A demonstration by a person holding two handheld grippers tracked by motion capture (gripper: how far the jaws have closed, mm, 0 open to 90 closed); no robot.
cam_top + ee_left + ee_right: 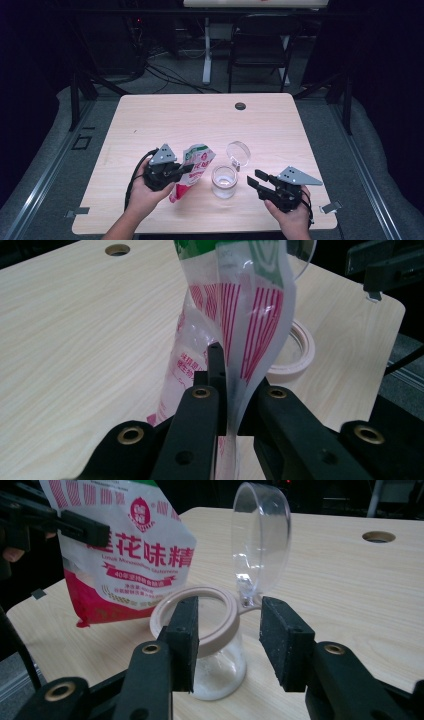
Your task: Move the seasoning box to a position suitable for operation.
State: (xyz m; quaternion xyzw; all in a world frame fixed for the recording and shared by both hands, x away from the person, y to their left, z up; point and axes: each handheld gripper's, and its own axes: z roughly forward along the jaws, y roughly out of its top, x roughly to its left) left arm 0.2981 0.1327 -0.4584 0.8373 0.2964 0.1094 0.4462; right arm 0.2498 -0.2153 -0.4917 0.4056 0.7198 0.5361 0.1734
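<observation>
Pouring setup: seasoning bag (pixel 192 170) held up off the table (pixel 150 120) in the left gripper (pixel 182 170), just left of the open jar (pixel 223 181), tilted with its top toward the jar.
Bag grip: jaws clamped together on the thin plastic of the bag's side, seen close in the left gripper view (pixel 235 340); film pinched narrow and twisted between the pads.
Bag risk: slipping out of so slim a pinch, or sagging and folding over, judged likely if tipped further; contents then dumped on the wood beside the jar.
Jar: clear, small, standing upright near the front edge, a little white powder at the bottom (pixel 215 680); beige rim ring (pixel 220 632) with hinged clear lid (pixel 260 540) flipped up behind.
Jar risk: narrow mouth, wide bag opening; spill over the rim probable without close aim. Light jar, easily knocked over by the bag's lower corner.
Lid risk: standing lid in the pour path, could deflect powder or drop shut if nudged.
Right gripper (pixel 257 182): jaws apart, either side of the jar in the right gripper view (pixel 227 645), not seen pressing on it; jar unsteadied until gripped.
Right gripper risk: closing off-centre, pushing the jar sideways rather than holding it.
</observation>
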